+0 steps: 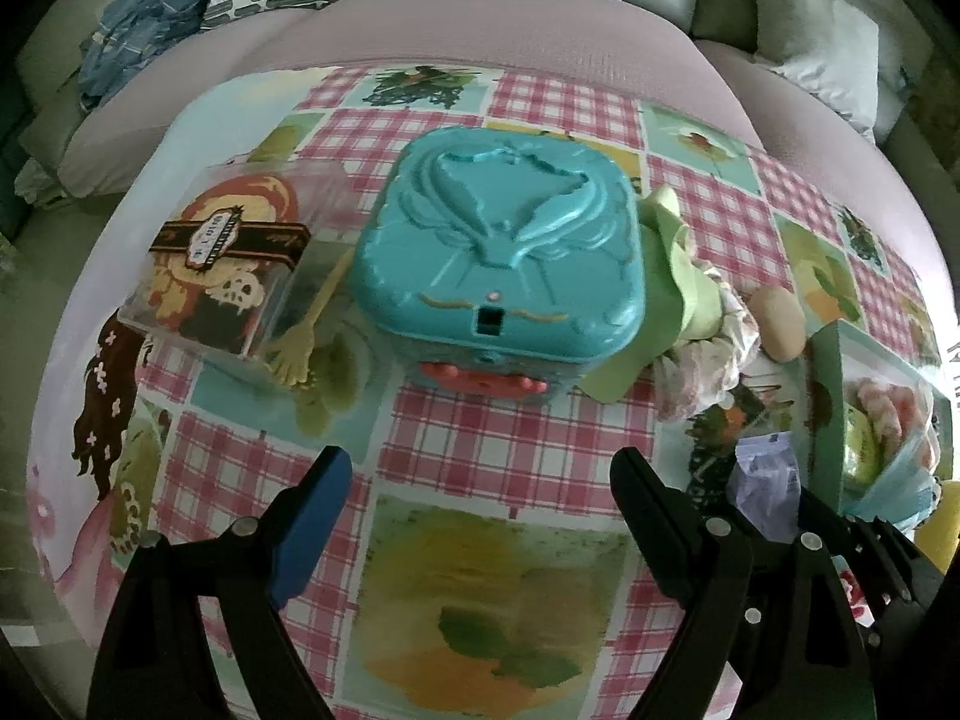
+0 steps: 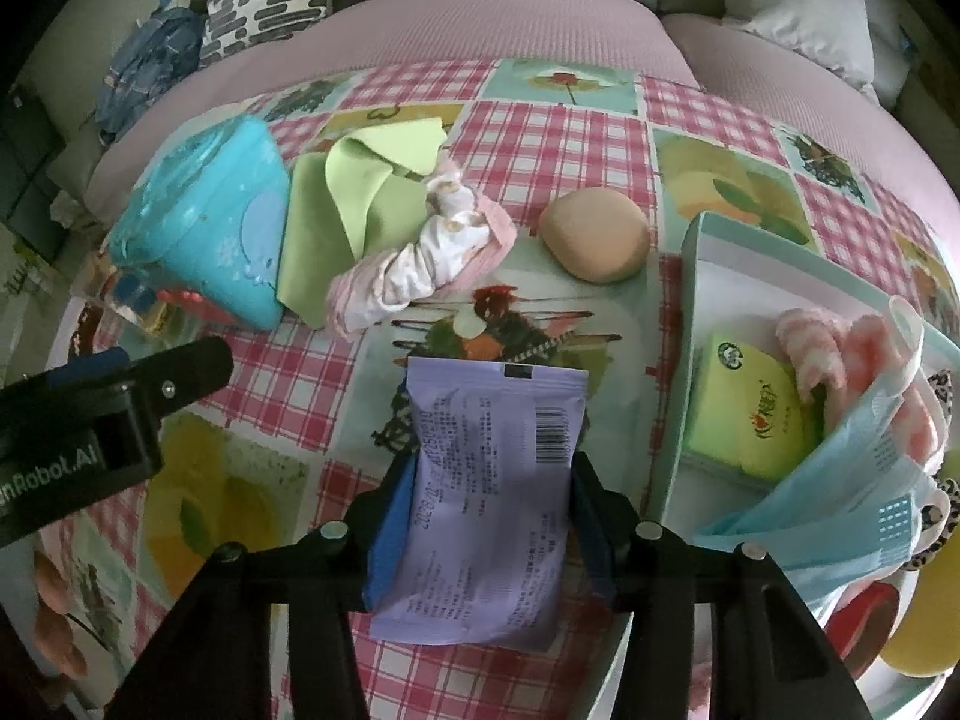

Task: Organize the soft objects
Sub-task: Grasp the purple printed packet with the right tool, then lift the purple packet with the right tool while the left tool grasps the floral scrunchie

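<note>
The right gripper [image 2: 489, 531] is seen clamped on a lilac sachet [image 2: 486, 498], held above the checked tablecloth [image 2: 510, 138] just beside the mint tray [image 2: 690, 276]. The left gripper [image 1: 480, 510] is held spread wide with nothing between its fingers, near a teal box [image 1: 498, 246]. A green cloth [image 2: 348, 204], a pink-white scrunched fabric [image 2: 420, 258], possibly a sock, and a beige ball [image 2: 594, 234] are noted on the cloth.

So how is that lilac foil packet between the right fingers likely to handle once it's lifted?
The lilac packet looks flat and thin, so probably light. Its glossy film could slip between the right gripper's blue pads, which pinch only its side edges. Being a soft pouch, the unsupported top end may sag or buckle rather than stay stiff.
</note>
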A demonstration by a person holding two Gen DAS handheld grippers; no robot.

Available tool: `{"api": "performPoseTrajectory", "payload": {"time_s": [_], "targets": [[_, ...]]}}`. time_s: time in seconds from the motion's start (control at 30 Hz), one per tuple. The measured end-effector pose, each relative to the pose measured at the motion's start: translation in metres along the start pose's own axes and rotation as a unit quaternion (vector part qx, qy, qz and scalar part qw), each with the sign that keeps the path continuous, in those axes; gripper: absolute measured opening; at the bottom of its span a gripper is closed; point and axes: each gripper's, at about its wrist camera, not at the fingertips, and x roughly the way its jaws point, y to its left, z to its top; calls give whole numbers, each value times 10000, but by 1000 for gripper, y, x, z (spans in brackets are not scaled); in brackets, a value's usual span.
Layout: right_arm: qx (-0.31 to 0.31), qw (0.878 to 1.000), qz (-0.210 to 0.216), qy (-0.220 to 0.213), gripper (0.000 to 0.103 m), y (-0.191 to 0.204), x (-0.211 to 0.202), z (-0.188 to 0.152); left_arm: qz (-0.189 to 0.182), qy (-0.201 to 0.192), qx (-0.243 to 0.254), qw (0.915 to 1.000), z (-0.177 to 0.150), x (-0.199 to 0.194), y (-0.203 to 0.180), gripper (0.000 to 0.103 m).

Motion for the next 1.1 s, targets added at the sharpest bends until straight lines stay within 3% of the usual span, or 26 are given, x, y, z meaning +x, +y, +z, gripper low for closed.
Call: {"api": "performPoseTrajectory", "payload": {"time_s": [0.57, 0.8, 1.1], "targets": [[222, 9971, 157, -707, 50, -30, -49, 17, -499, -73, 26, 9987, -1, -15, -12, 88], [237, 9943, 126, -1034, 50, -38, -76, 16, -486, -168, 147, 9986, 2, -22, -24, 88], [822, 9867, 166, -1391, 50, -78, -104, 12, -524, -251, 364, 9976, 9, -28, -49, 84]]}}
